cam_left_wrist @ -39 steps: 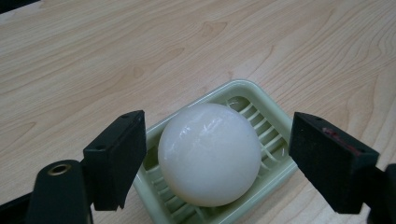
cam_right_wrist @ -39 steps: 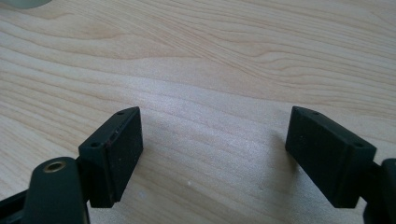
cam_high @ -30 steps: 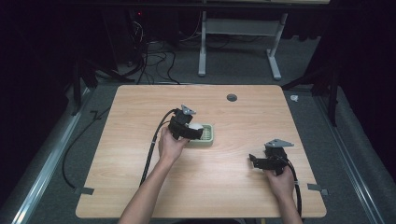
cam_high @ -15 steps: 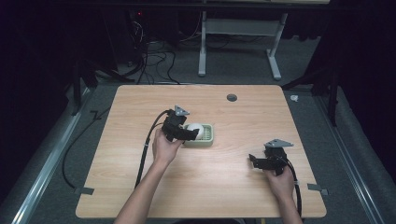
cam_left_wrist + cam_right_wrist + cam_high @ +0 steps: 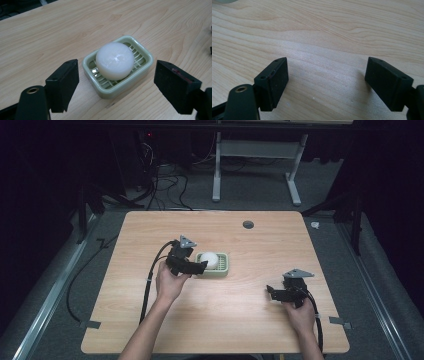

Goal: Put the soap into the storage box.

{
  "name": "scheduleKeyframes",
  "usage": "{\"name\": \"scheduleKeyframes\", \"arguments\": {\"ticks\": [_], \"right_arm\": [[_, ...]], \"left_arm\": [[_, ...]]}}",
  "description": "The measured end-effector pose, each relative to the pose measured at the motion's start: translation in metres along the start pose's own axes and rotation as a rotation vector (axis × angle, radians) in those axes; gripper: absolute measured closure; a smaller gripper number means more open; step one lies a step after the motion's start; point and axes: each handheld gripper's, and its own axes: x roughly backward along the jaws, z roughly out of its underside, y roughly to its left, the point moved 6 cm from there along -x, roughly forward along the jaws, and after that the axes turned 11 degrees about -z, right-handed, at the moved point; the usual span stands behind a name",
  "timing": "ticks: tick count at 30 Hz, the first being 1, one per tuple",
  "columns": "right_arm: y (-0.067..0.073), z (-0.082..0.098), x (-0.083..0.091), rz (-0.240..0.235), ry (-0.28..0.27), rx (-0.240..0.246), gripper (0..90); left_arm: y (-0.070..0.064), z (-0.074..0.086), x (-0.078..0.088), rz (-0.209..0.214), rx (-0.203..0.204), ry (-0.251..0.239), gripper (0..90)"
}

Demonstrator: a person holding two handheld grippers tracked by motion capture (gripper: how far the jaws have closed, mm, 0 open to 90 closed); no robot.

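We are holding the left gripper (image 5: 116, 82) wide apart, jaws flanking the green soap dish (image 5: 117, 66) near the table's (image 5: 150, 320) middle, not touching it. The white soap (image 5: 115, 60) is sitting in the dish. We judge a pick is coming: centre first, close gently. The right gripper (image 5: 325, 83) is resting wide, empty, toward the right edge. No writing readable.

High view overlooks table (image 5: 150, 320); tongs views skim it closely.
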Motion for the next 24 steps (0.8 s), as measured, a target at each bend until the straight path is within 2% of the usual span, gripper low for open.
{"name": "scheduleKeyframes", "arguments": {"ticks": [7,17,24], "right_arm": [[0.0,0.0,0.0,-0.001,0.0,0.0,19.7],[0.0,0.0,0.0,-0.001,0.0,0.0,19.7],[0.0,0.0,0.0,-0.001,0.001,-0.002,19.7]], "left_arm": [[0.003,0.005,0.01,-0.001,0.004,-0.007,20.8],[0.01,0.017,0.023,0.008,0.028,-0.035,20.4],[0.014,0.022,0.029,0.005,0.044,-0.037,20.4]]}}
